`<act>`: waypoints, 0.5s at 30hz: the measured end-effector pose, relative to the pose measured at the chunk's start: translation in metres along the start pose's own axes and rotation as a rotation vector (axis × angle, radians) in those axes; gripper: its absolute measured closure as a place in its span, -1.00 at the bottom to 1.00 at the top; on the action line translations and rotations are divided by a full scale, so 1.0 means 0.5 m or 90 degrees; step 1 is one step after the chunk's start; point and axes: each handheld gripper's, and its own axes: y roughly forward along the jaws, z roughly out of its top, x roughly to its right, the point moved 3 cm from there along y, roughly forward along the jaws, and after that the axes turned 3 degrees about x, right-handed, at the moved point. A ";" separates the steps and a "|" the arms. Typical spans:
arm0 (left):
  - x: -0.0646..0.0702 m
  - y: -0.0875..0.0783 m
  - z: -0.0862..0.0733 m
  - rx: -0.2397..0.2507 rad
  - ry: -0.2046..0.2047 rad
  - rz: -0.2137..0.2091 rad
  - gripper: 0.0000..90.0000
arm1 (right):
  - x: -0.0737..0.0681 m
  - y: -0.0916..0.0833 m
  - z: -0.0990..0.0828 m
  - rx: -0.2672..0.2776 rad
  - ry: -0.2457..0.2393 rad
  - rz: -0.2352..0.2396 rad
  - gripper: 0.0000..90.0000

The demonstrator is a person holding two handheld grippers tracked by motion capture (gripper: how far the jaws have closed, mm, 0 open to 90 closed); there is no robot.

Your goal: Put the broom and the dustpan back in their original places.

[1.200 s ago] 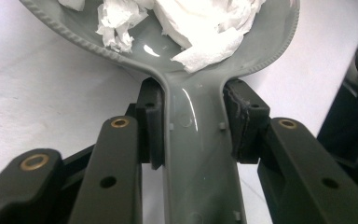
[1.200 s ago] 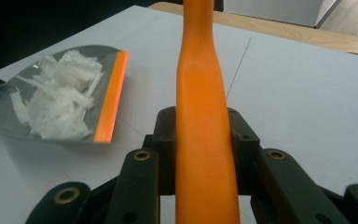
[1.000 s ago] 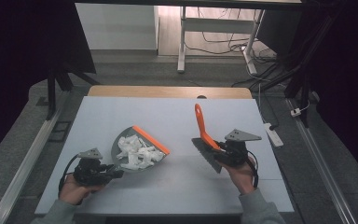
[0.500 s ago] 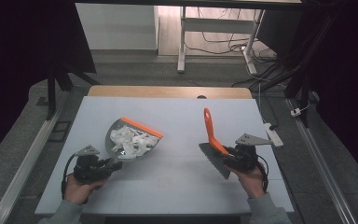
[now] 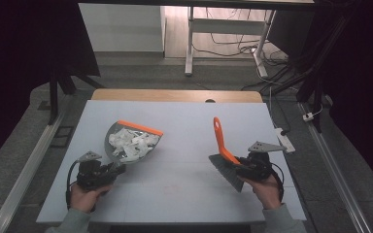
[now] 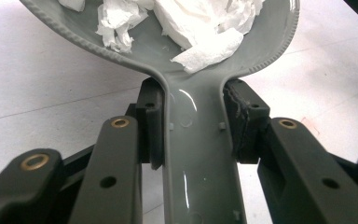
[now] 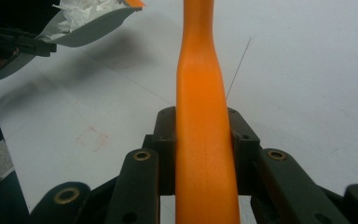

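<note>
A grey dustpan [image 5: 132, 141] with an orange front lip holds crumpled white paper scraps [image 5: 135, 143]. My left gripper [image 5: 108, 171] is shut on its grey handle [image 6: 198, 154], at the table's front left. The pan's bowl and the paper scraps [image 6: 200, 18] rise beyond the jaws in the left gripper view. At the front right, my right gripper [image 5: 240, 166] is shut on a hand brush's orange handle [image 7: 203, 107]. The brush [image 5: 222, 148] points up and away, with its grey bristles [image 5: 226, 172] low beside the gripper. The dustpan [image 7: 88, 21] is also at the right gripper view's upper left.
The white table [image 5: 184, 194] has a wooden strip along its far edge. A white power strip [image 5: 282, 138] lies off the table's right side. Metal rails run along the floor at both sides. A desk frame and cables stand behind.
The left gripper has carried the dustpan left and toward the near edge. The right gripper has moved the brush right and nearer, tilting it lower.
</note>
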 end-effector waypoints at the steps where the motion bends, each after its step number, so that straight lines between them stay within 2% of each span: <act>1: 0.000 0.001 -0.001 -0.001 -0.001 0.000 0.38 | 0.000 0.001 0.000 -0.002 0.002 0.002 0.56; 6: 0.006 0.004 -0.003 0.001 -0.003 0.011 0.38 | 0.001 0.010 -0.005 -0.016 0.014 0.009 0.56; 15: 0.006 0.012 -0.011 0.006 -0.042 0.051 0.38 | -0.007 0.032 -0.020 -0.029 0.030 0.024 0.56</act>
